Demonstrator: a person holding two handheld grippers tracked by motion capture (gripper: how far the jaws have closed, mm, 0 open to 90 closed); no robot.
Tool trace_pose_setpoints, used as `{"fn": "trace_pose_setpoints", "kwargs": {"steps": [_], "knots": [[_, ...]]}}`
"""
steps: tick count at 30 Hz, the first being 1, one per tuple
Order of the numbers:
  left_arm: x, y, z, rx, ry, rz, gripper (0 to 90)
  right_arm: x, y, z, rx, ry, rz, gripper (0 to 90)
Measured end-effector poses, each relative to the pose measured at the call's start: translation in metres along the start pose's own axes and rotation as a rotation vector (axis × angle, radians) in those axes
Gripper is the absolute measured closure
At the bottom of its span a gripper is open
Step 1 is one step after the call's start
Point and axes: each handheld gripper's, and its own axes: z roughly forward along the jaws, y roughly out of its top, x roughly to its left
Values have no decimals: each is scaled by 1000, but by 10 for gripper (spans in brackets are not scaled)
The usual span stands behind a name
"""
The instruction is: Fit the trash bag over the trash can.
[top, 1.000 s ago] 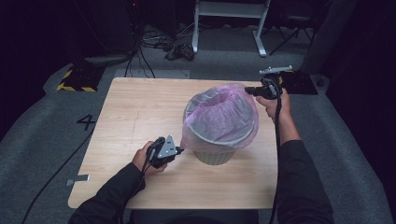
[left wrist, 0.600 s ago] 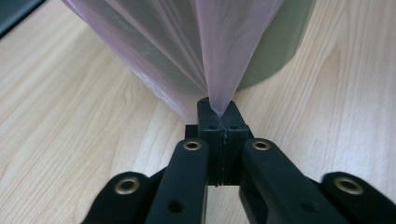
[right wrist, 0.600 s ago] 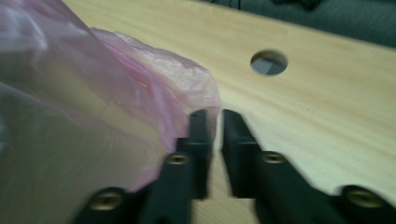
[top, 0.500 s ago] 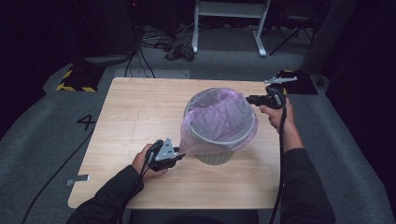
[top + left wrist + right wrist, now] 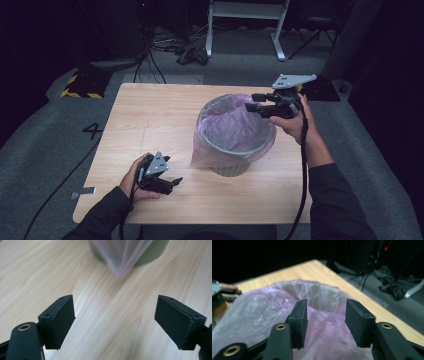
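Worktop (image 5: 150, 115) carrying a grey bin (image 5: 231, 169) right of centre, its pink liner bag (image 5: 235, 131) draped over the rim. Right tool (image 5: 256, 104), above the bin's far rim, and left tool (image 5: 176, 181), left of the bin, have just been opening, spread on nothing: liner released, apparently fitted

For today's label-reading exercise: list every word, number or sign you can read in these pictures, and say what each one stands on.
"4" – a dark number on the grey floor, left of the table.
Yellow-and-black hazard stripes, without words, on the dark plate on the floor beyond the table's far left corner.
Nothing else is readable.
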Motion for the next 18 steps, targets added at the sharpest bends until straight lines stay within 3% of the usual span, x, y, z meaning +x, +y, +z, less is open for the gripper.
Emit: {"fn": "trace_pose_setpoints", "kwargs": {"steps": [3, 5, 9, 18], "knots": [[5, -10, 0, 28, 16, -12, 178, 7, 1, 14, 91, 0, -34, 584], [9, -16, 1, 50, 30, -17, 180, 8, 0, 21, 141, 9, -31, 616], [14, -25, 5, 75, 27, -39, 186, 11, -5, 32, 256, 34, -55, 627], [16, -32, 11, 108, 36, -56, 184, 14, -13, 43, 402, 96, -71, 631]]}}
